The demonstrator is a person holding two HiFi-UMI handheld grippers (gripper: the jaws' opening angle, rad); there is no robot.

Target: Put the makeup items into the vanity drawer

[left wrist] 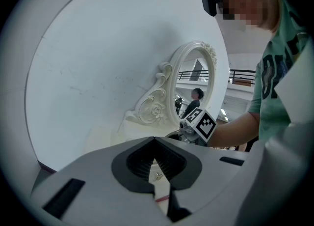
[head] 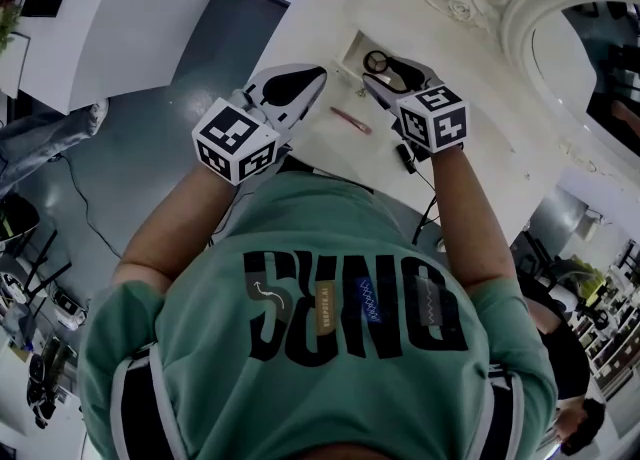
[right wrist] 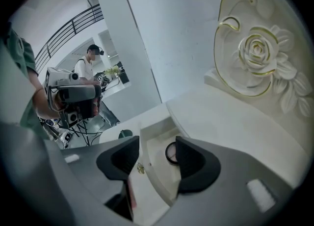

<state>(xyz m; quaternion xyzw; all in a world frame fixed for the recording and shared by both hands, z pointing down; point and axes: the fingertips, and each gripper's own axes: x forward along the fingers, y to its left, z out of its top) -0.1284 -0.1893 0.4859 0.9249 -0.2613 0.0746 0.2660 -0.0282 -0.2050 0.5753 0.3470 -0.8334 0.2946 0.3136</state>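
Note:
An open drawer (head: 350,48) is set in the white vanity top (head: 330,8), and a round black-rimmed compact (head: 378,61) lies inside it. A thin pink stick (head: 351,120) rests on the top just in front of the drawer. My right gripper (head: 385,73) hovers open over the drawer; in the right gripper view the compact (right wrist: 171,152) shows between its jaws (right wrist: 158,141), with nothing gripped. My left gripper (head: 318,75) hangs shut and empty left of the drawer. Below its closed tips (left wrist: 155,141) I glimpse the pink stick (left wrist: 162,198).
An ornate white mirror frame (head: 520,8) with rose carving (right wrist: 257,48) rises behind the vanity top. A small dark object (head: 405,158) with a cable sits at the top's near edge. The drawer front carries a small brass knob (right wrist: 140,168). Grey floor lies to the left.

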